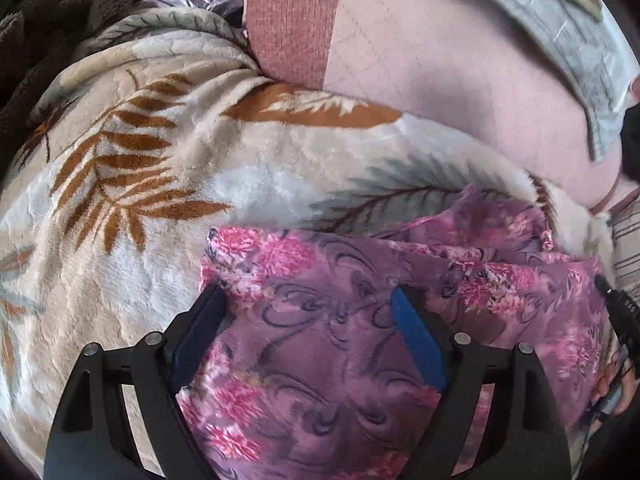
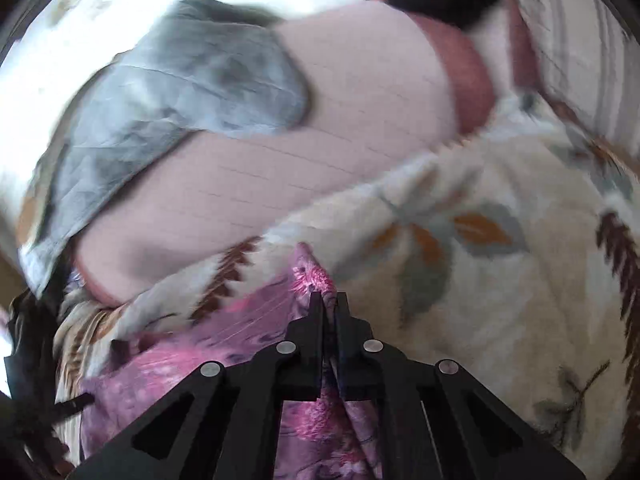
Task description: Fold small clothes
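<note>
To fold cleanly, carry the pinched edge across level and taut. The right tongs (image 2: 329, 300) are clenched on an edge of the thin purple garment with pink flowers (image 1: 320, 320), which lies on the plush cream leaf-print blanket (image 1: 160, 184); the left tongs (image 1: 306, 300) hang released over it, cloth spreading toward twelve o'clock.

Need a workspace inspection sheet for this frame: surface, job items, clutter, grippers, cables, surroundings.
Surface: leaf-print blanket over a pink quilted sheet.
Job's things: pink floral cloth, rumpled on the blanket.
Clutter: grey cloth on the sheet; brown fleece at the far edge.
Grippers: left hand-held gripper open above the floral cloth; right hand-held gripper shut on its raised edge.
Cables: thin black lead beside the hand at the right edge.
Surroundings: striped fabric; the rest is blurred.
</note>
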